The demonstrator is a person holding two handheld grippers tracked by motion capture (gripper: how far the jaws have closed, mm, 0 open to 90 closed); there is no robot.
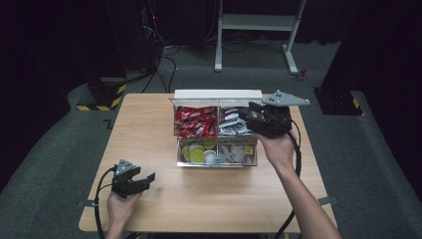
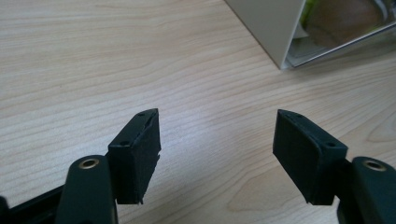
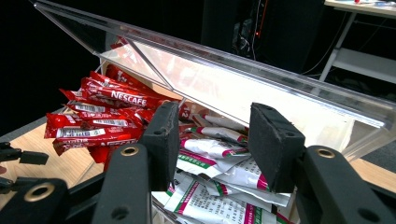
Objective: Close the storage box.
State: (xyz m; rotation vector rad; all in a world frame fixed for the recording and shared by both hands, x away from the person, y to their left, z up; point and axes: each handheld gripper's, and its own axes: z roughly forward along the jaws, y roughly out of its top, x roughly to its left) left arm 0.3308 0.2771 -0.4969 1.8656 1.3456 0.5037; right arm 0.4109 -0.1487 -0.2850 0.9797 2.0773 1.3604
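**Right gripper going in over the white sachets, nothing picked yet**

Right gripper (image 1: 247,115) is hovering over the far-right compartment of the clear box (image 1: 217,163), mid-table. In the right gripper view its jaws are standing apart, nothing between the pads (image 3: 164,140). White sachets (image 3: 219,179) are lying loose in a pile directly under and past the jaws, so they look like the target. No contact that I can see.

Left gripper (image 1: 143,180) is sitting near-left on the table (image 1: 149,129), well apart from the box. Jaws released, wide gap, bare wood between them in the left gripper view. It's idling, not taking part.

Progress, my read:
- Lid (image 3: 243,88) is already standing open, hinged up at the far side.
- Approach is mostly done; right gripper is lined up on the compartment.
- Left to do: drop into the pile, clamp one sachet, lift out. Where it's going after that isn't showing.

Other compartments: red sticks (image 3: 107,112) far-left, round yellow/green capsules (image 1: 197,152) near-left, mixed small items (image 1: 239,152) near-right.

Hard to make out:
- High view: the gripper body and hand are covering most of the sachet compartment, so height above the pile is unclear.
- Right gripper view: sachets are overlapping, can't tell which one is on line. Bottom of the pile is cut off by the frame.
- Near-right contents too small to identify.
- Left gripper view is catching just a corner of the box (image 2: 280,32), blurred.
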